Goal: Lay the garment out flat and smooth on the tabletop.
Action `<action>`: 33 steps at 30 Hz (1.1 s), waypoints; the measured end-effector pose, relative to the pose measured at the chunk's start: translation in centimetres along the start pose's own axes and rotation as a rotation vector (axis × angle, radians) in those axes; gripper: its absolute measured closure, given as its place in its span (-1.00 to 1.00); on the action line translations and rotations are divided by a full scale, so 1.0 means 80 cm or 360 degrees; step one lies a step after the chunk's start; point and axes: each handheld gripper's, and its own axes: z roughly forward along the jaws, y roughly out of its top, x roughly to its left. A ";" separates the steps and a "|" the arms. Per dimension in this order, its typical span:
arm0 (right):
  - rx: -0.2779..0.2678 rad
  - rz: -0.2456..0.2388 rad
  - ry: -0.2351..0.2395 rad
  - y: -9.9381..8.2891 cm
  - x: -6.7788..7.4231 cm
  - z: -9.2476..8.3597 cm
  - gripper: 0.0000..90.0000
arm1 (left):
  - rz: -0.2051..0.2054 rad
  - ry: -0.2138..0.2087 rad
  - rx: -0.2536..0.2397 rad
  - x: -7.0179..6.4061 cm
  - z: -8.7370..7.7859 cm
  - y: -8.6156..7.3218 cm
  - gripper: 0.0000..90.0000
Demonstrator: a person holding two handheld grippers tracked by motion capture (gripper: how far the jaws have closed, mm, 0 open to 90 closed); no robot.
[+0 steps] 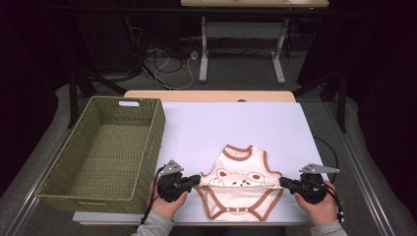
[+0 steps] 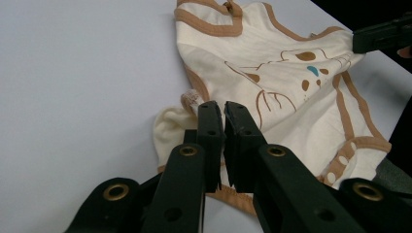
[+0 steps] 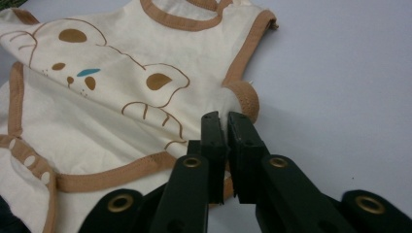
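A cream baby bodysuit (image 1: 241, 194) with brown trim and a bear print lies on the white table top near its front edge, its lower part folded up over the chest. My left gripper (image 1: 199, 179) is at its left side edge. In the left gripper view the jaws (image 2: 225, 108) stand almost together on a bunched bit of the bodysuit (image 2: 272, 58), with a thin slit between them. My right gripper (image 1: 281, 181) is at the right side edge. Its jaws (image 3: 228, 117) pinch the bodysuit (image 3: 121, 58) just below the armhole trim.
A woven green basket (image 1: 160, 132) stands with nothing in it at the table's left, close to my left hand. The white table top (image 1: 236, 123) stretches bare behind the garment. Table legs and cables lie on the floor beyond.
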 end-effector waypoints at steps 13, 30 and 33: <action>-0.0161 -0.0114 -0.0041 0.001 0.010 -0.004 0.33 | -0.0043 0.0042 -0.0074 0.001 -0.001 0.001 0.34; -0.0178 -0.0276 -0.0111 0.007 0.014 0.005 -0.08 | -0.0083 0.0043 -0.0101 0.004 0.006 0.007 -0.17; -0.0167 -0.0280 -0.0083 0.013 0.015 0.007 -0.10 | -0.0077 0.0031 -0.0102 0.002 0.010 0.015 -0.17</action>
